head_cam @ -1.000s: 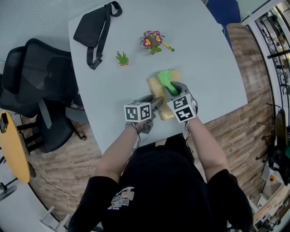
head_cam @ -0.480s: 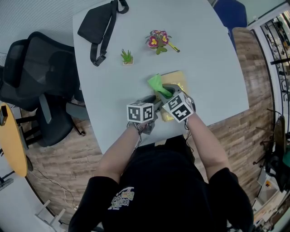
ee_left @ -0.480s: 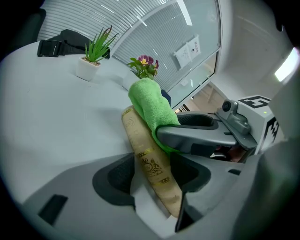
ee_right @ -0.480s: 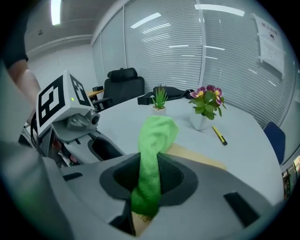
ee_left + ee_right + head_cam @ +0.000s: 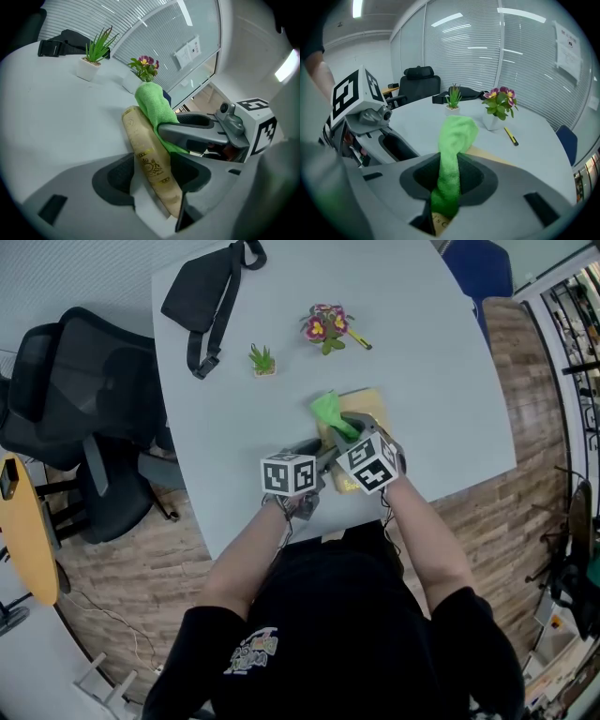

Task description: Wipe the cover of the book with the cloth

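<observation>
left tongs (image 5: 152, 176) pinch the tan book (image 5: 140, 140) by its near edge on the table (image 5: 422, 362). right tongs (image 5: 447, 180) clamp the green cloth (image 5: 454, 136) against the cover. pin the book firmly and drag the cloth flat, light pressure.

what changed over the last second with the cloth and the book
The right gripper swept the green cloth leftward across the cover of the book, toward its left edge, holding it throughout. The left gripper stayed shut on the book's near edge, and the book itself did not shift.
</observation>
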`<state>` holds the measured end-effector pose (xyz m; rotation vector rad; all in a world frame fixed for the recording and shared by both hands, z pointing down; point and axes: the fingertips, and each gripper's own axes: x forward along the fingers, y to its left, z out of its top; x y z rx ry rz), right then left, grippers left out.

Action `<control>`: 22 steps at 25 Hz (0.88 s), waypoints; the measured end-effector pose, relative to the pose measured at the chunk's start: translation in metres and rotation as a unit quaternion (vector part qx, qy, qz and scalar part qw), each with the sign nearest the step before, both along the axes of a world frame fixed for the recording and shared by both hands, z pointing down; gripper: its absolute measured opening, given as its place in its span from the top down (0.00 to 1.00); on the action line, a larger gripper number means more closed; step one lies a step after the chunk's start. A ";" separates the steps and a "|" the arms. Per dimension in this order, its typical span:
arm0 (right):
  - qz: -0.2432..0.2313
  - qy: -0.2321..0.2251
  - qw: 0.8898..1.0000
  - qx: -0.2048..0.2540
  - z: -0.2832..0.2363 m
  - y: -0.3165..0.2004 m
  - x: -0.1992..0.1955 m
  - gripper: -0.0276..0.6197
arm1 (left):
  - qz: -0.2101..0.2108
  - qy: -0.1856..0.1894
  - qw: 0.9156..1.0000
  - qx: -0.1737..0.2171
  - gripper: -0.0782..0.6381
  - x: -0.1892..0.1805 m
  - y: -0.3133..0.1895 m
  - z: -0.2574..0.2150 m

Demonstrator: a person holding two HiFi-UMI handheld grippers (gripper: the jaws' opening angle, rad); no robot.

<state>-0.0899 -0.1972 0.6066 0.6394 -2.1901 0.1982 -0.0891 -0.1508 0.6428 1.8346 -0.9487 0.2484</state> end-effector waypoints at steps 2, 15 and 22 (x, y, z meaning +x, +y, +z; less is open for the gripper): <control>0.015 -0.006 1.000 0.003 -0.001 -0.004 0.007 0.81 | -0.001 0.000 1.000 0.001 0.55 0.000 0.000 -0.001; 0.122 -0.019 0.992 0.008 0.001 -0.029 0.078 0.81 | -0.001 0.002 1.000 0.001 0.55 0.000 0.000 -0.001; 0.161 -0.020 0.987 0.012 0.000 -0.036 0.105 0.81 | -0.003 0.000 1.000 0.003 0.55 -0.001 -0.001 -0.001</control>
